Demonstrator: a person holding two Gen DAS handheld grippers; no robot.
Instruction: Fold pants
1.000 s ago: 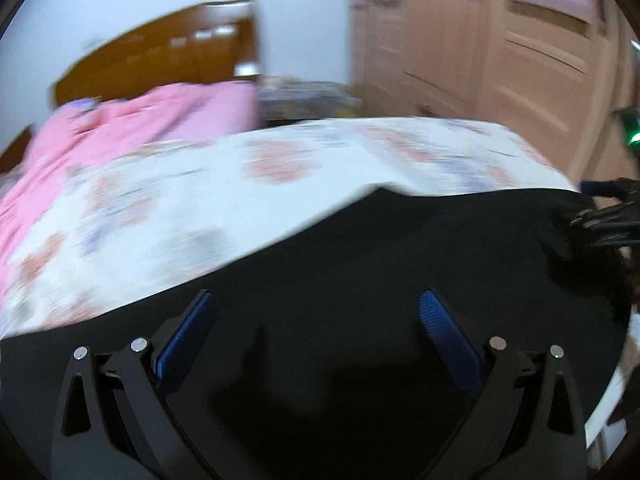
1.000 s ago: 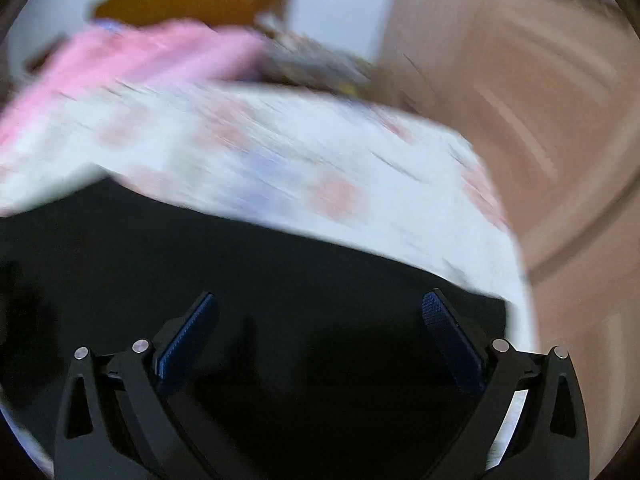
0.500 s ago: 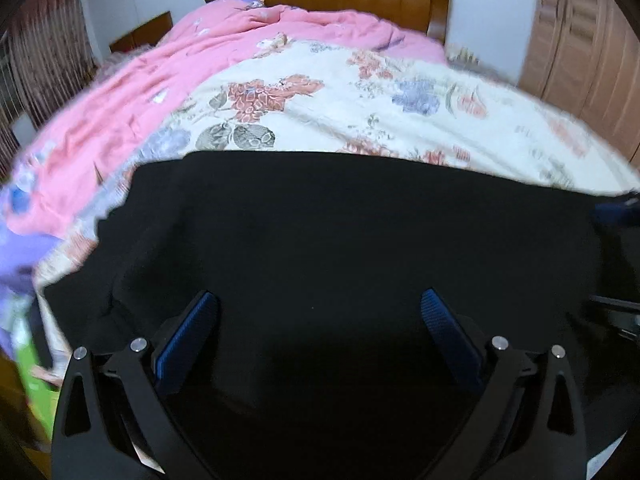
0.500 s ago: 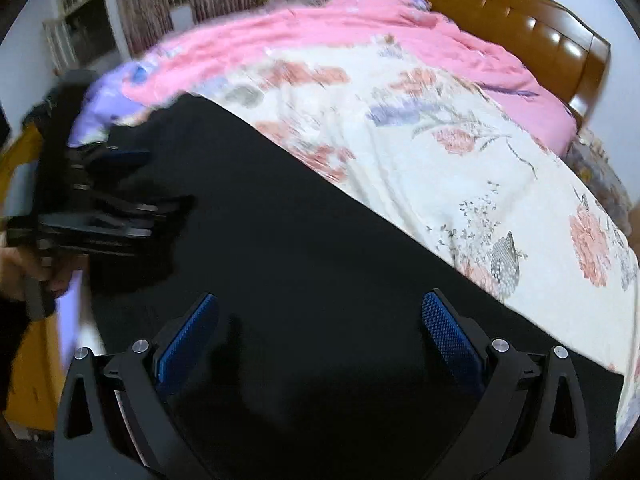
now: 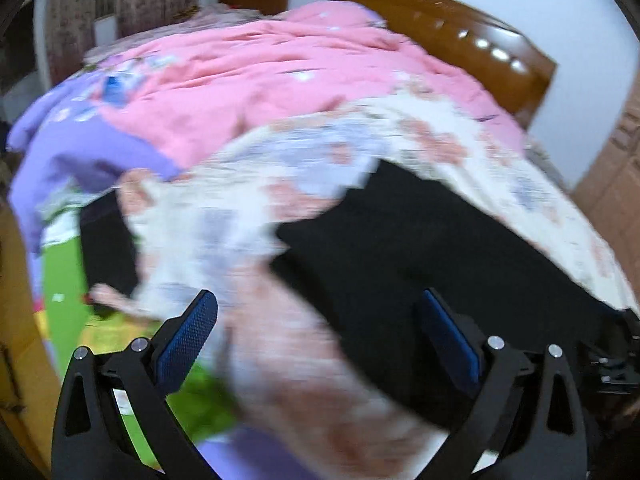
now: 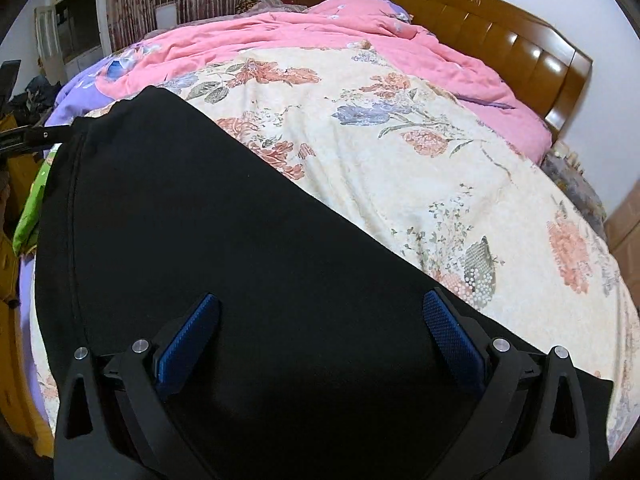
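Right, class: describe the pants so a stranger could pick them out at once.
Find the bed with the wooden headboard. On its cream floral bedspread, nearer than the pink quilt, lie the pants: the only plain black cloth there, spread flat and unpatterned.

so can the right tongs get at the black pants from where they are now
Probably yes. The right tongs are open, and in the right wrist view the black pants lie spread flat on the floral bedspread straight ahead of the fingers, with nothing lying between them.
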